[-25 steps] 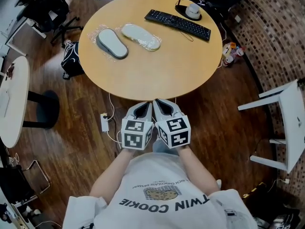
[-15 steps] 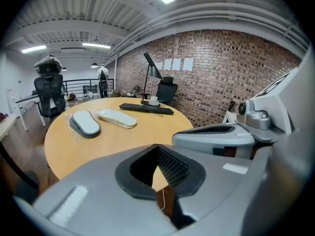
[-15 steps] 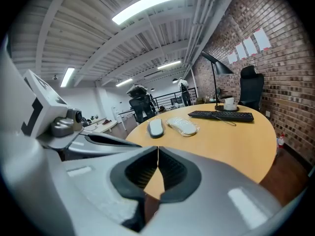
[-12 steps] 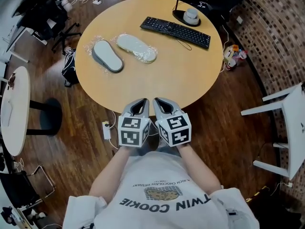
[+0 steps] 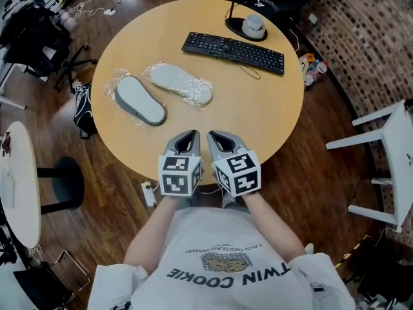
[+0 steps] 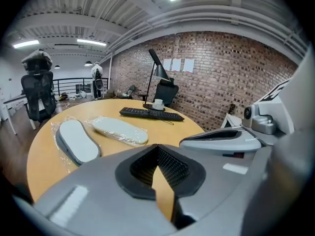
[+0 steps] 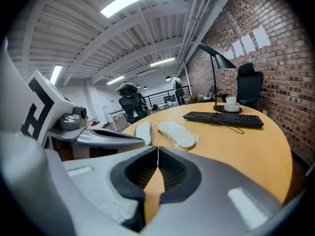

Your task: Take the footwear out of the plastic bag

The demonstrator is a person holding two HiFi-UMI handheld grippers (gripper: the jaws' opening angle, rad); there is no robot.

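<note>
Two slippers lie sole-up on the round wooden table, each wrapped in clear plastic. The grey-rimmed slipper is at the left. The pale slipper lies just right of it. My left gripper and right gripper hover side by side over the table's near edge, well short of the slippers. Both are shut with nothing between the jaws.
A black keyboard and a desk lamp base with a white cup sit at the table's far side. A white chair stands on the right, a second white table on the left, and a black bag on the floor.
Both grippers have moved forward from in front of the table to over its near edge. The slippers have not moved on the table.
</note>
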